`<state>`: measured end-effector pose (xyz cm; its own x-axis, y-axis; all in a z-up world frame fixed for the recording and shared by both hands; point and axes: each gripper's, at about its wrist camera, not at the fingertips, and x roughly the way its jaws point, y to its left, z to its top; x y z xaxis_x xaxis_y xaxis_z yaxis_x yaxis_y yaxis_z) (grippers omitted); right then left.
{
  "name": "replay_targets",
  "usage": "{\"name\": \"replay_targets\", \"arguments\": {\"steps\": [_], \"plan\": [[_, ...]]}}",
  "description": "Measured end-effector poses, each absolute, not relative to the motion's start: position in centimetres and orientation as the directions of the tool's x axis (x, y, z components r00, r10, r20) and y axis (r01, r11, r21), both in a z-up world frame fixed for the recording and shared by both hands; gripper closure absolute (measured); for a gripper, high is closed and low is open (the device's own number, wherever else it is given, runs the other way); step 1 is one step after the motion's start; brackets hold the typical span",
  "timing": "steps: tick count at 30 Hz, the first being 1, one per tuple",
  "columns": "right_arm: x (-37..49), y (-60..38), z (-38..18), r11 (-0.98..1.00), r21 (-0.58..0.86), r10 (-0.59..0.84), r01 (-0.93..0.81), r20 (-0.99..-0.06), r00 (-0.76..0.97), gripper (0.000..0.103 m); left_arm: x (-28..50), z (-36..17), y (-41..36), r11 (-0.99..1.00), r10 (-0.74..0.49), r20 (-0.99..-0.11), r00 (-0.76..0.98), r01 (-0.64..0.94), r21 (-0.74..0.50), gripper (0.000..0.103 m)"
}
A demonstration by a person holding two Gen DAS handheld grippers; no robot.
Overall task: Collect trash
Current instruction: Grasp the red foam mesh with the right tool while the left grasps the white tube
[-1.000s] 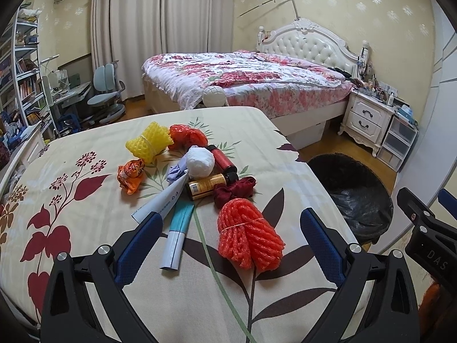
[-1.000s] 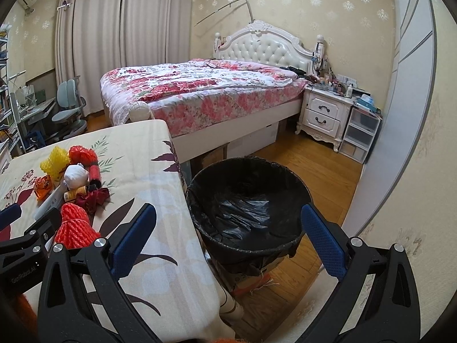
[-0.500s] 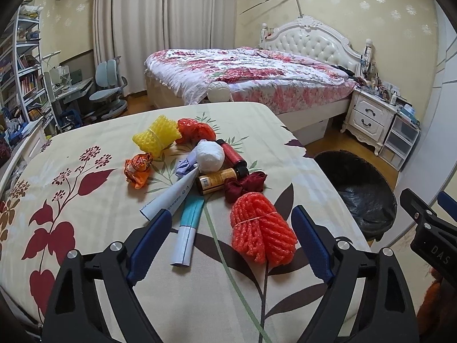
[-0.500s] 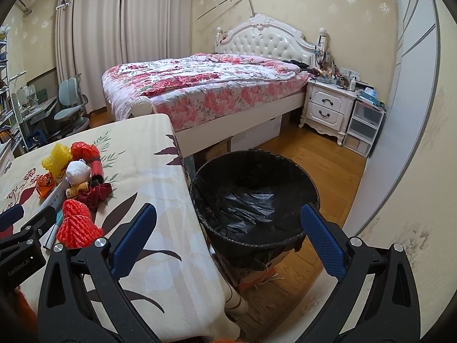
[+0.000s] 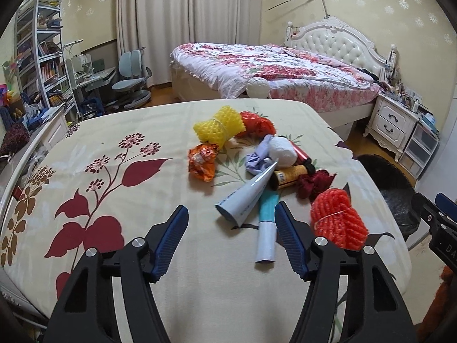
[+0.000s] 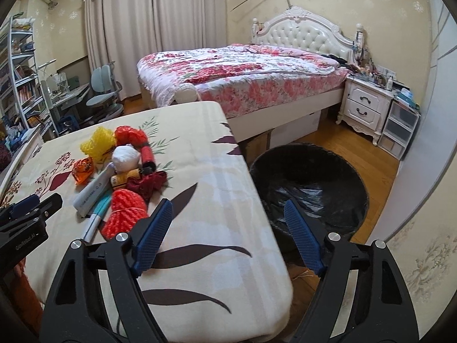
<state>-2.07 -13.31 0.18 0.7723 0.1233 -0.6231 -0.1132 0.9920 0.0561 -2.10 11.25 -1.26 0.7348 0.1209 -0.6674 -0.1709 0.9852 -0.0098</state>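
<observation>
A pile of trash lies on the floral table cover (image 5: 114, 148): a yellow foam net (image 5: 218, 127), a red foam net (image 5: 338, 223), an orange wrapper (image 5: 202, 161), a white ball (image 5: 282, 151), a pale blue tube (image 5: 247, 197) and a teal-and-white tube (image 5: 267, 228). My left gripper (image 5: 230, 214) hovers just short of the tubes, its jaws closing with nothing between them. My right gripper (image 6: 227, 207) hangs over the table's right edge beside the black-lined trash bin (image 6: 308, 183), jaws closing, empty. The red foam net (image 6: 125, 214) lies left of it.
A red can (image 5: 298, 151), a yellow bottle (image 5: 288, 175) and a dark red cloth (image 5: 314, 183) also lie in the pile. Beyond stand a bed (image 6: 242, 77), a white nightstand (image 6: 367, 108), a desk chair (image 5: 131, 77) and bookshelves (image 5: 42, 54). Wooden floor surrounds the bin.
Both grippers' jaws have narrowed. The left view has swung left, so the pile now sits right of centre; the right view has swung left, bringing more of the table and trash into sight.
</observation>
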Motion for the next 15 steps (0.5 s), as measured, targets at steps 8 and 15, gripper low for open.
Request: {"name": "replay_targets", "arguments": {"steps": [8,15], "plan": [[-1.6,-7.2,-0.3,0.962,0.045,0.232,-0.268,-0.647,0.726,0.024,-2.5,-2.1,14.3,0.973,0.180,-0.674,0.717,-0.232,0.012,0.034],[-0.8,-4.3,-1.9,0.951,0.006,0.229,-0.309,-0.684,0.693,0.024,-2.5,-2.8,15.5,0.970,0.168,-0.684,0.710,-0.243,-0.014,0.027]]}}
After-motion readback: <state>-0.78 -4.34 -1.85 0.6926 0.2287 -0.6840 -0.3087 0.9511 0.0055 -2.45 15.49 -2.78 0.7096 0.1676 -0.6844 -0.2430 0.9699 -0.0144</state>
